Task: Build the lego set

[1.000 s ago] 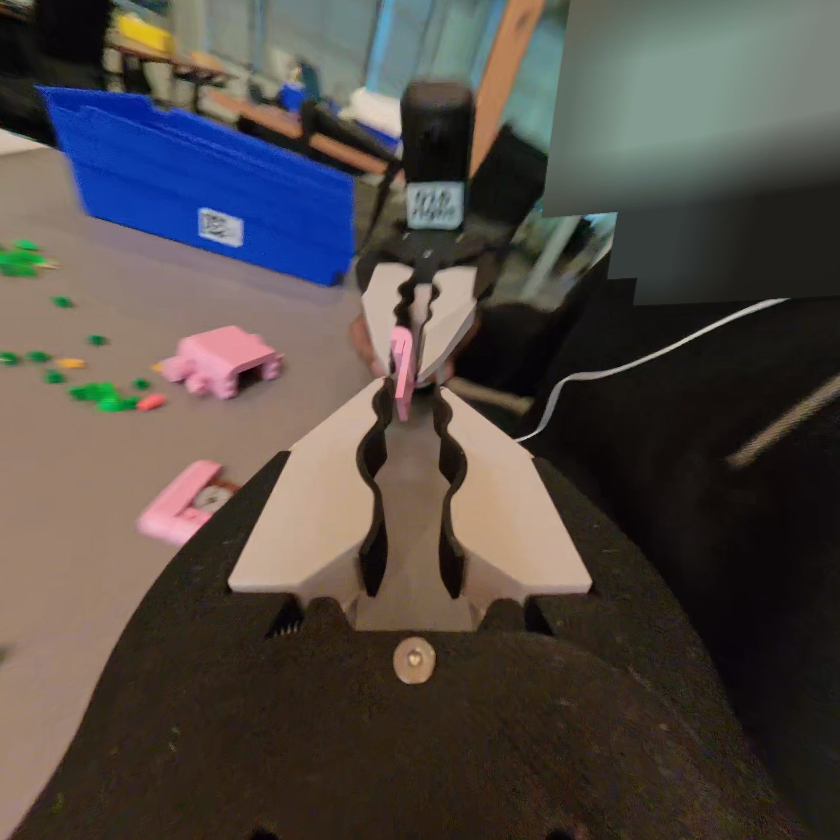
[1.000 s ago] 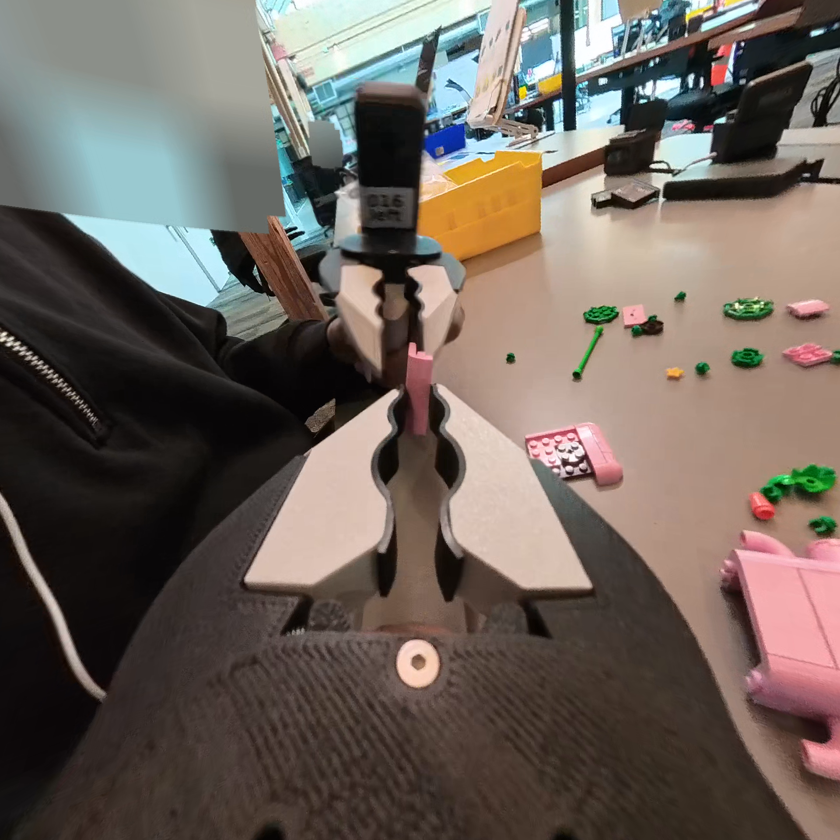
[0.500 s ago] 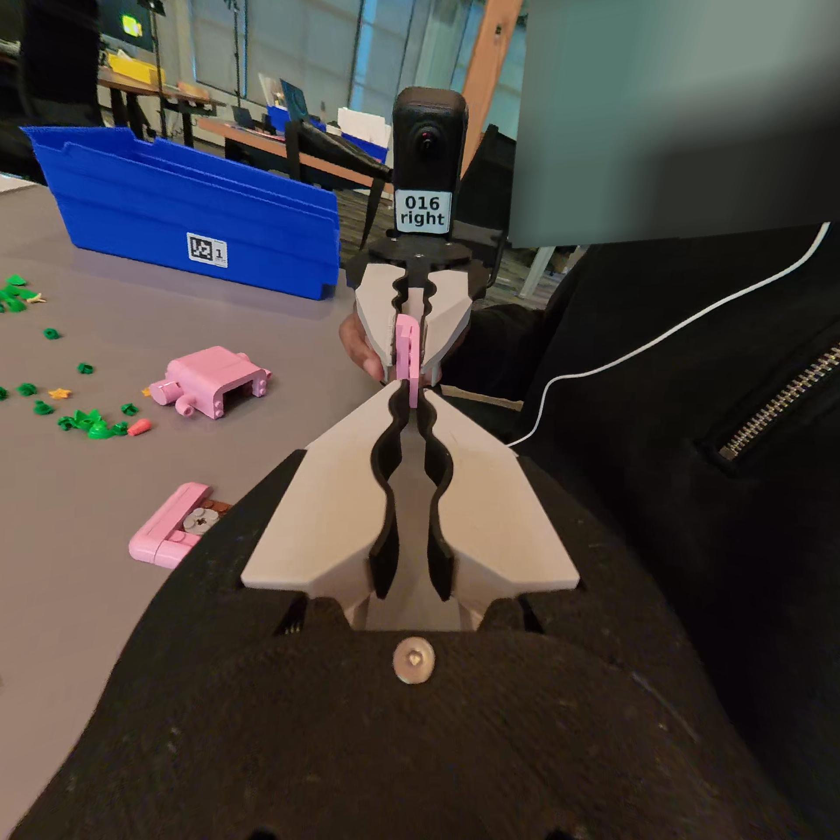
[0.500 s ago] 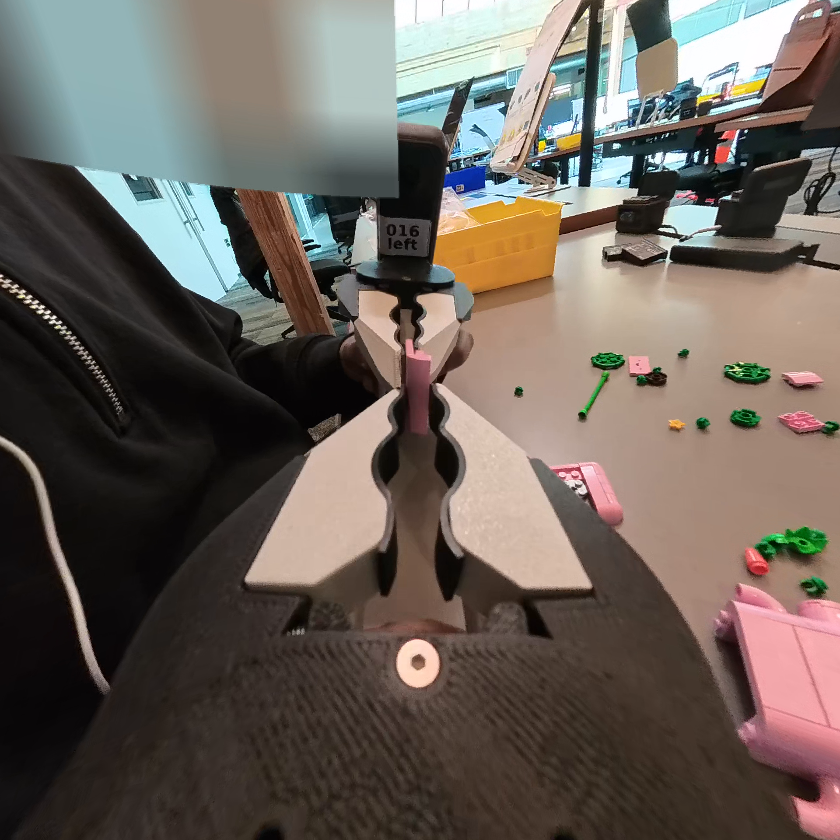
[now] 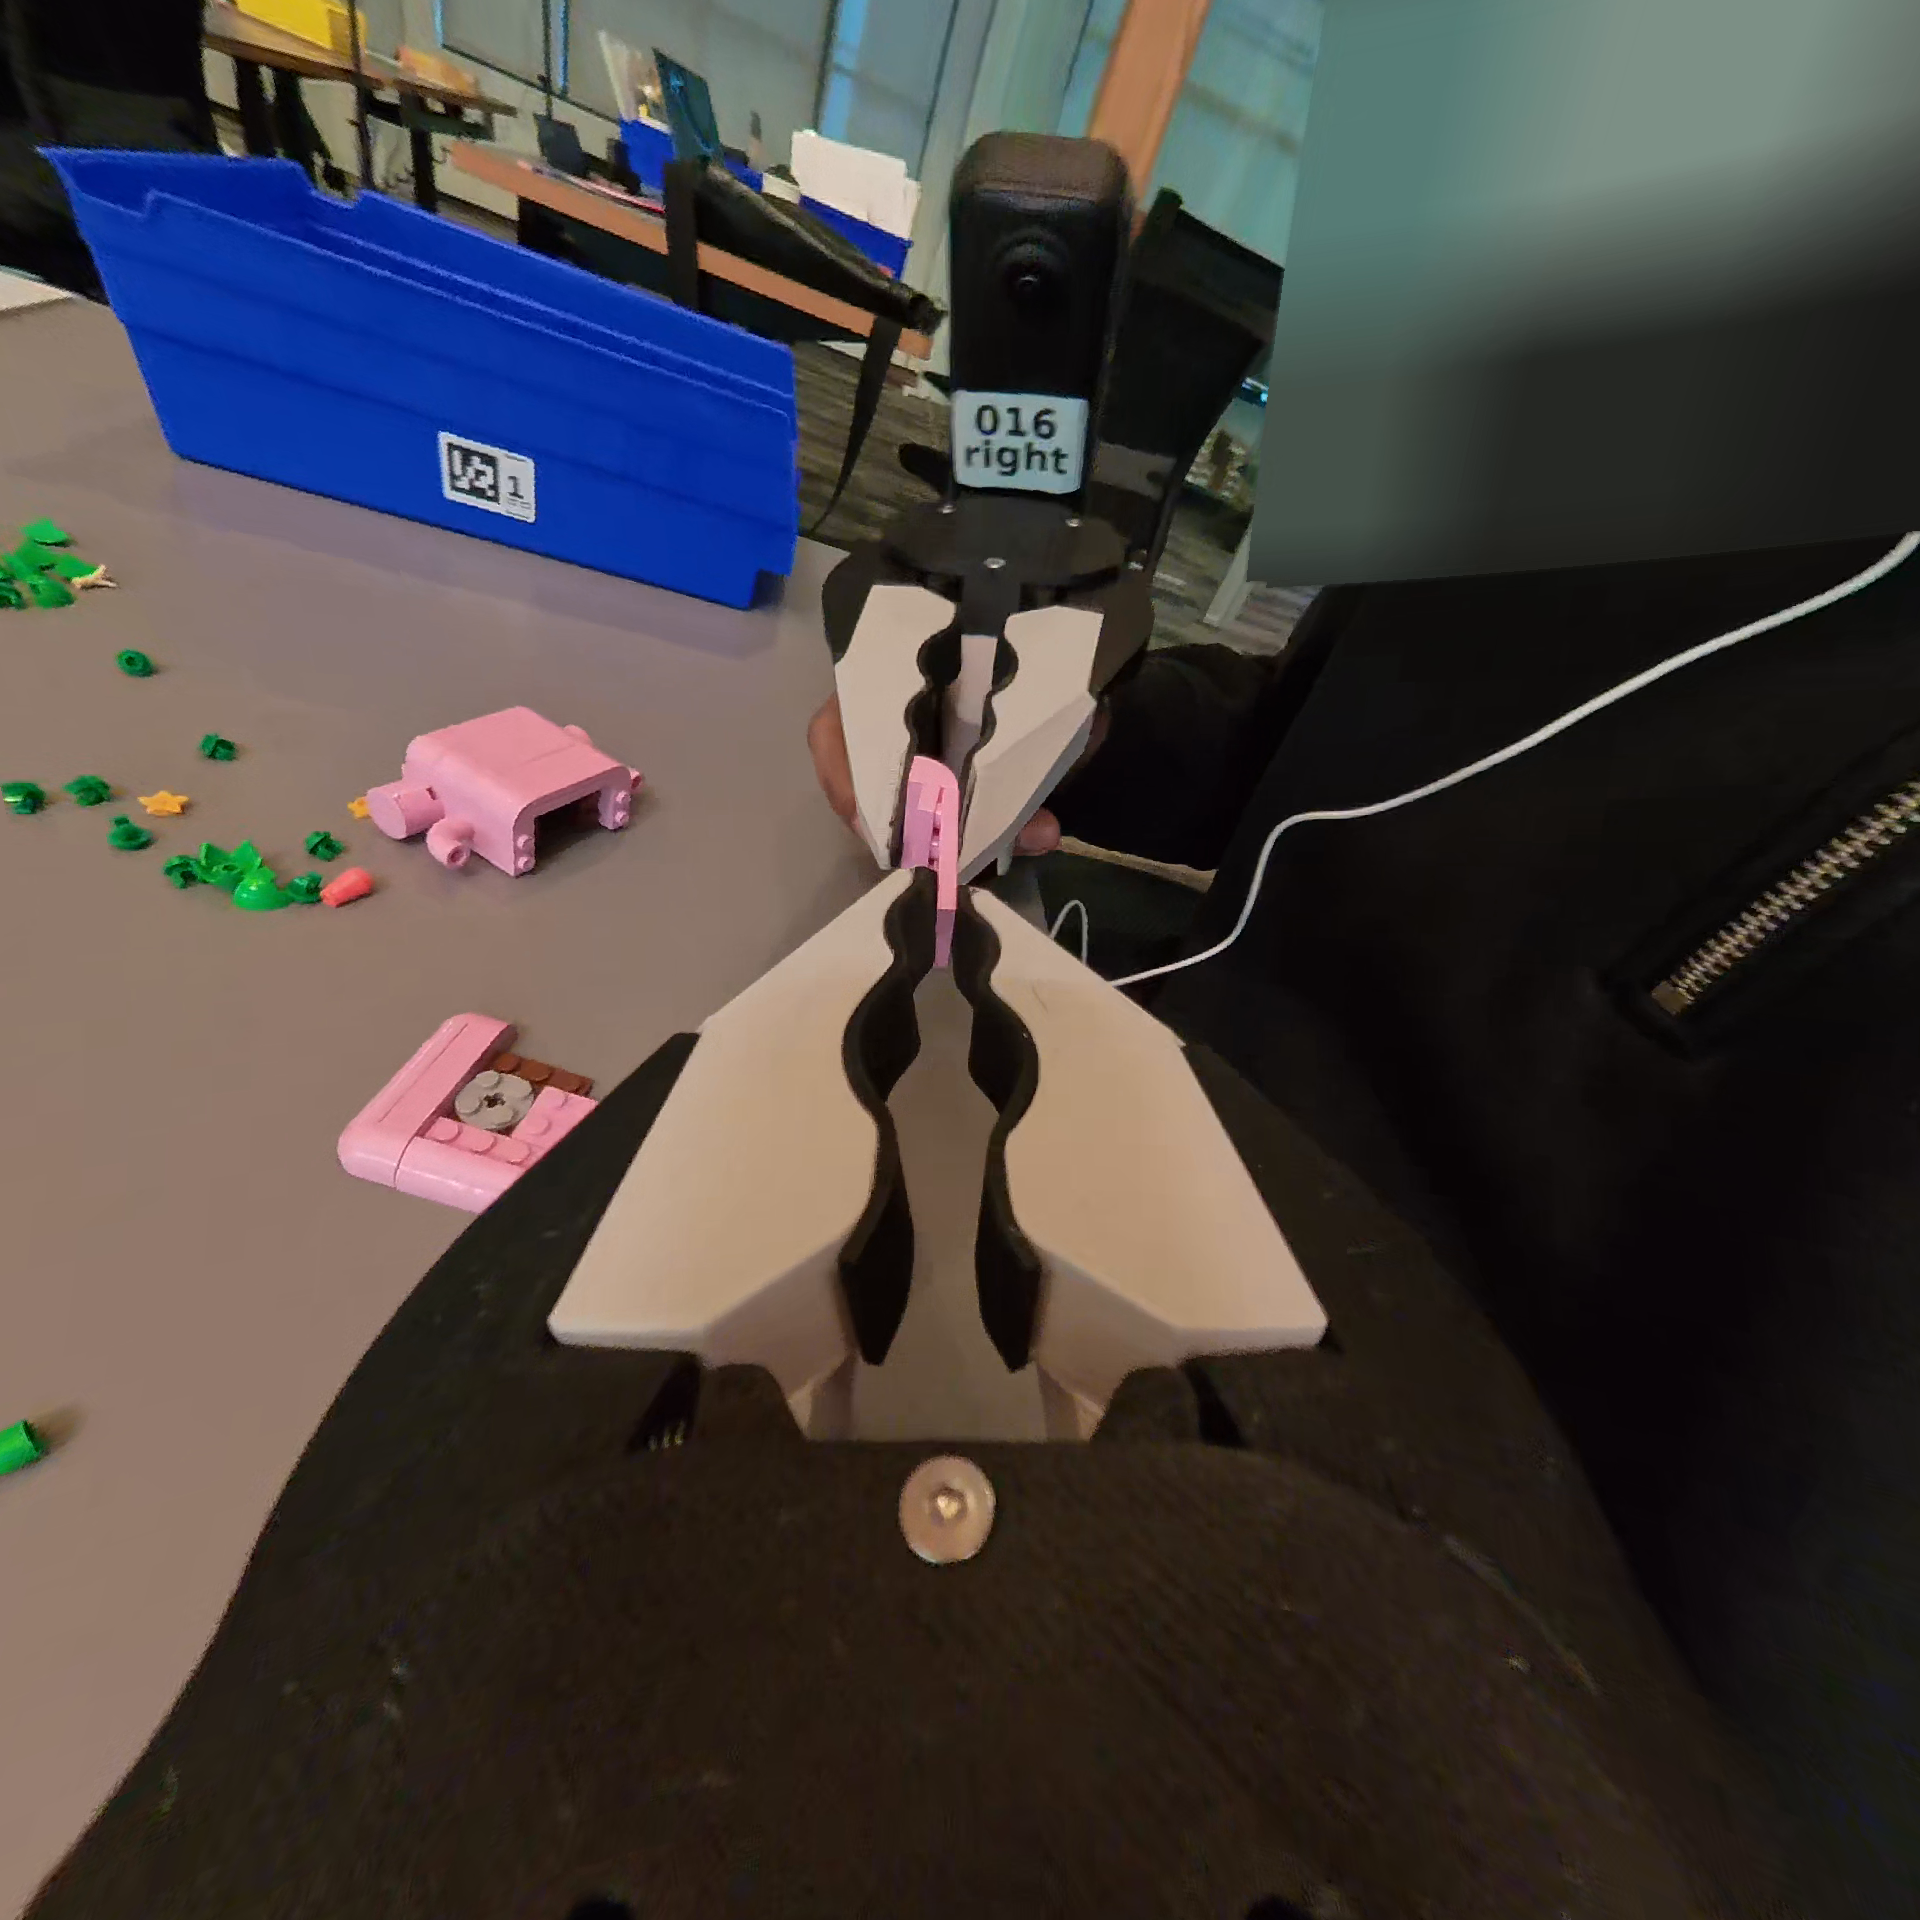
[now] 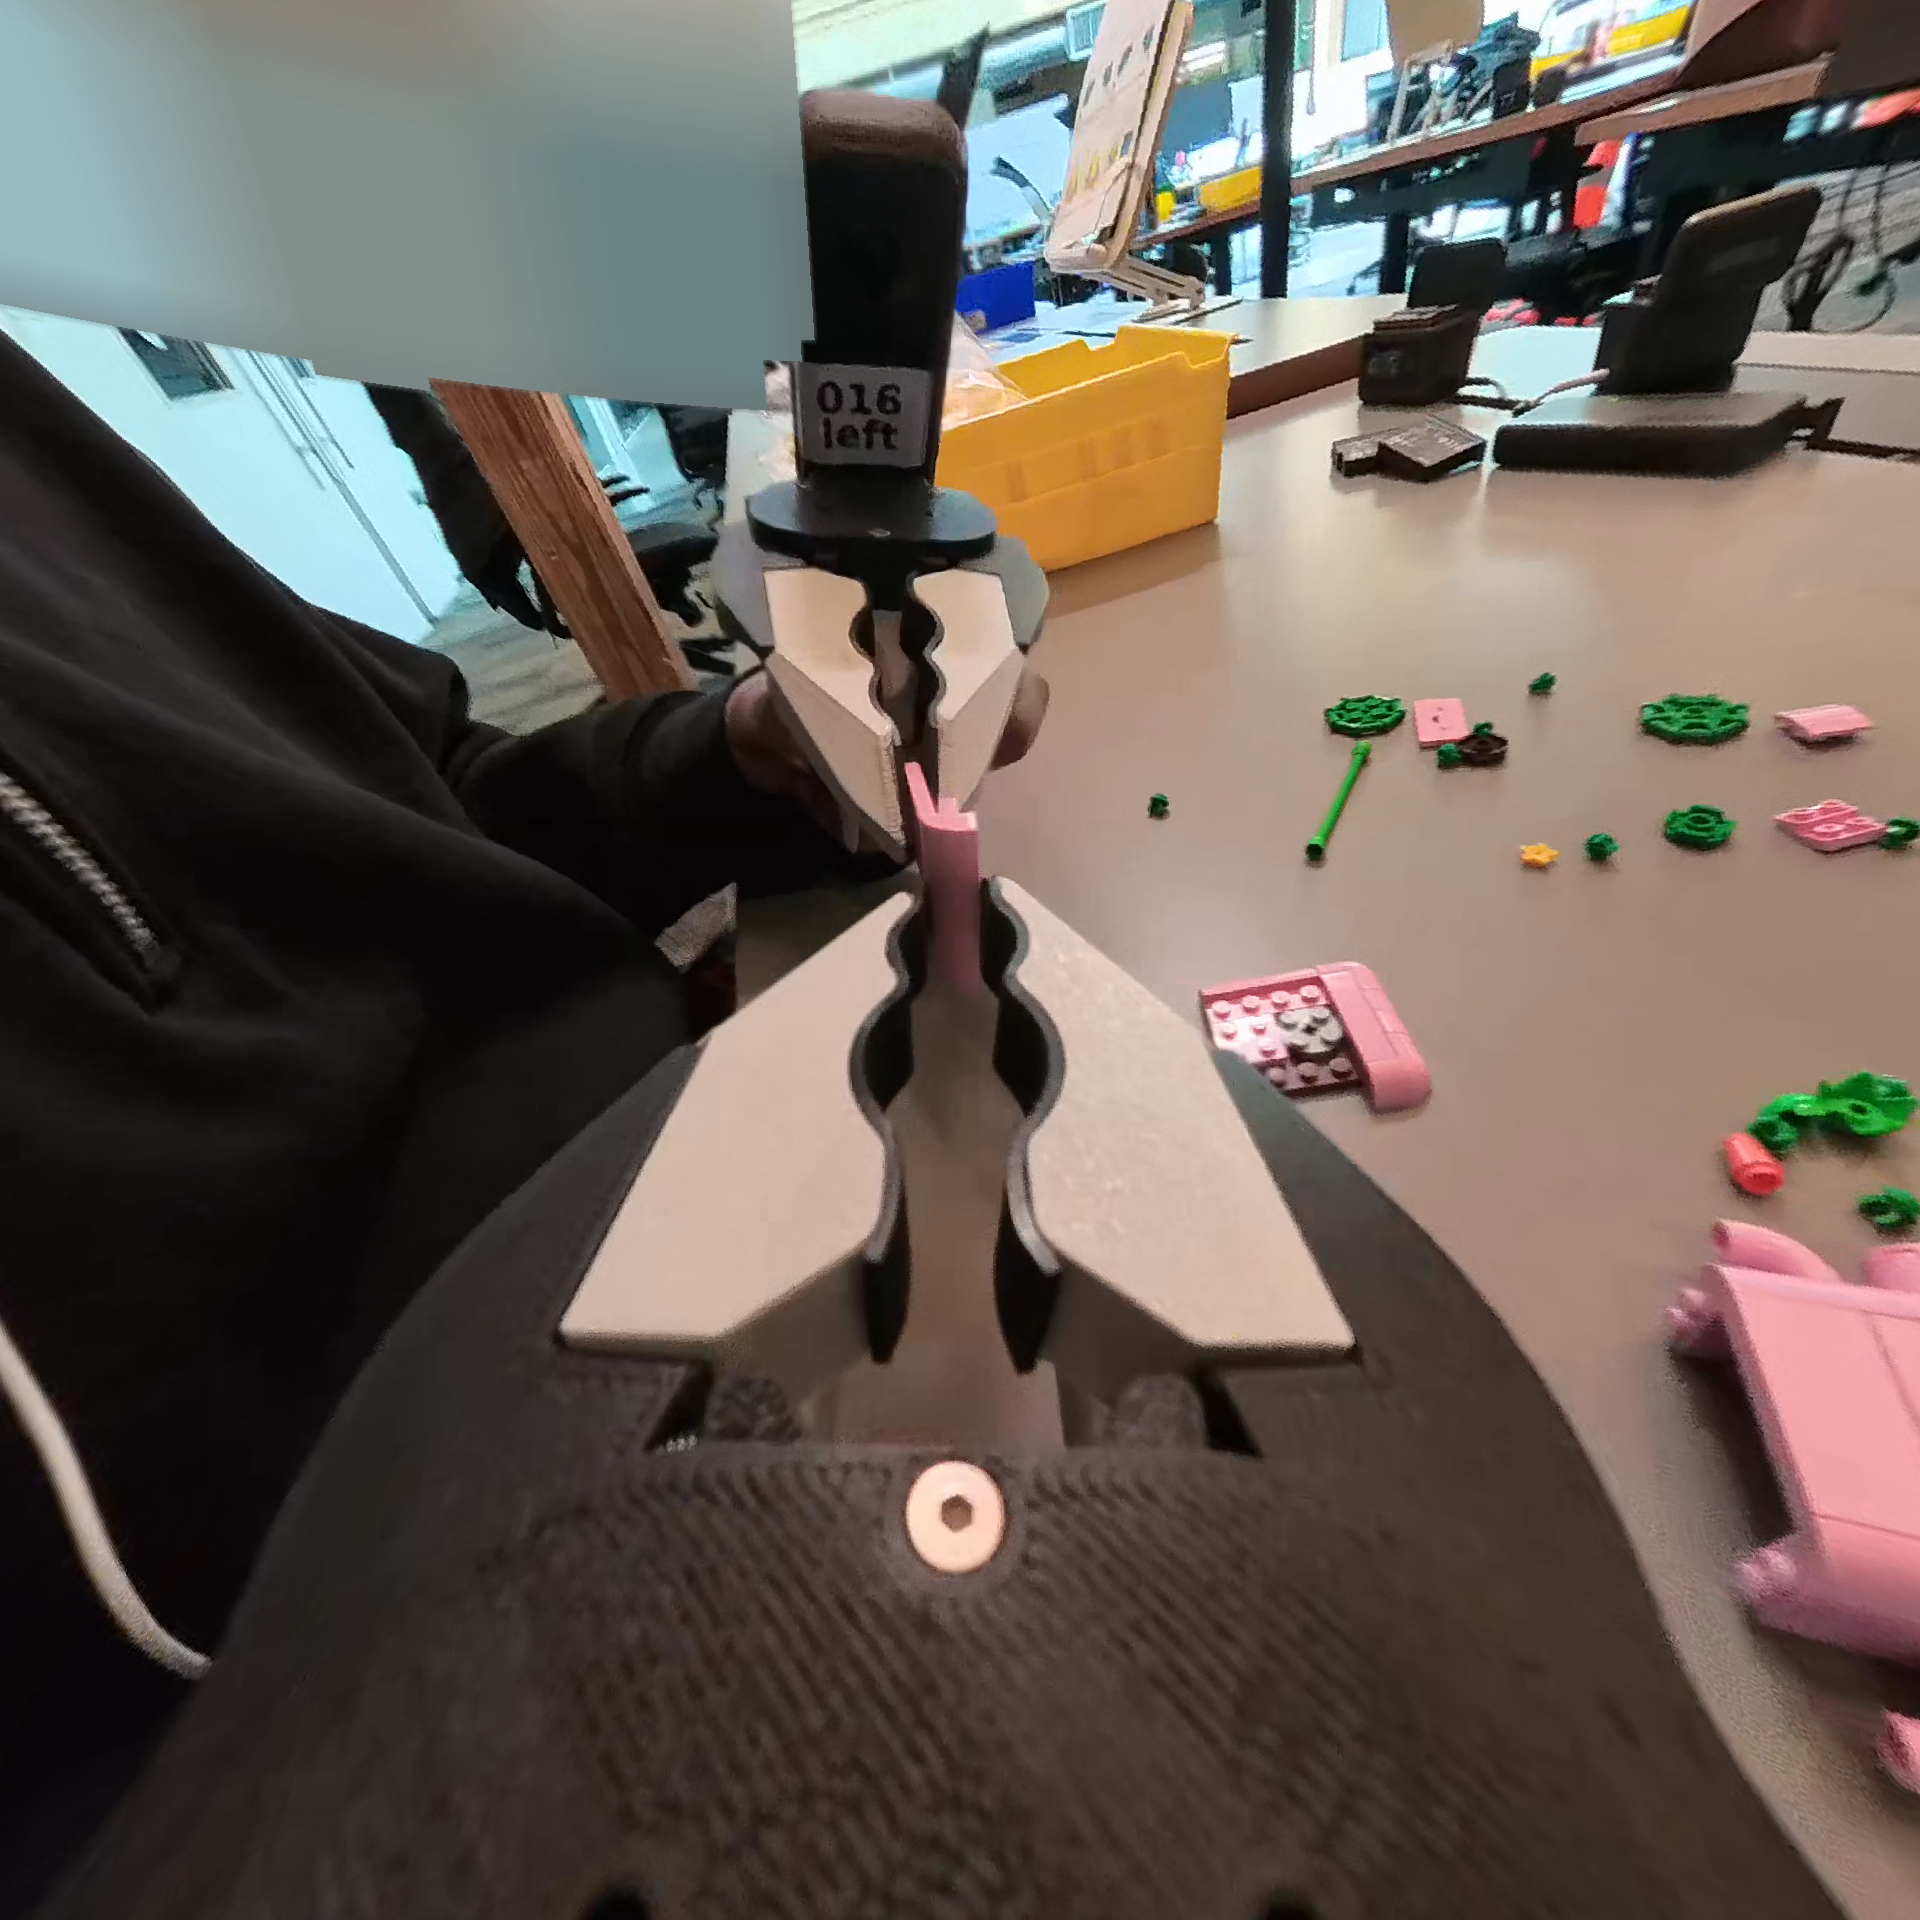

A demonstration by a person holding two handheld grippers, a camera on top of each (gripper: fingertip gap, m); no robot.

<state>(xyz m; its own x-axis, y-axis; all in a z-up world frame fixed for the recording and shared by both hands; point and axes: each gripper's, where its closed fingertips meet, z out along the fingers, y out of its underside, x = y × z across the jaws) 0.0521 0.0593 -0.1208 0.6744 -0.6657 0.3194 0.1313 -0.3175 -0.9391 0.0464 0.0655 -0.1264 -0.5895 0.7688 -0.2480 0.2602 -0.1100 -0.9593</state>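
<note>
Both grippers meet tip to tip in the air over the table's near edge. My left gripper (image 5: 938, 906) is shut on the lower end of a small pink lego piece (image 5: 928, 831). The right gripper (image 5: 935, 821) faces it and grips the piece's other end. In the right wrist view, my right gripper (image 6: 951, 899) is shut on the pink piece (image 6: 948, 914). A thin pink part runs up from it into the left gripper (image 6: 916, 774). I cannot tell whether the pink is one piece or two pressed together.
On the grey table (image 5: 312, 987) lie a pink pig body (image 5: 514, 790), also in the right wrist view (image 6: 1829, 1455), a pink plate assembly (image 5: 468, 1112), a red cone (image 5: 348, 886) and scattered green bits (image 5: 239, 873). A blue bin (image 5: 436, 384) and a yellow bin (image 6: 1091, 447) stand at the back. Both grippers' tips are close together, under 4 cm apart.
My left gripper's fingers were apart around the pink piece's tip one second ago; they have closed on it. Both grippers stay tip to tip, and the views have shifted slightly.
</note>
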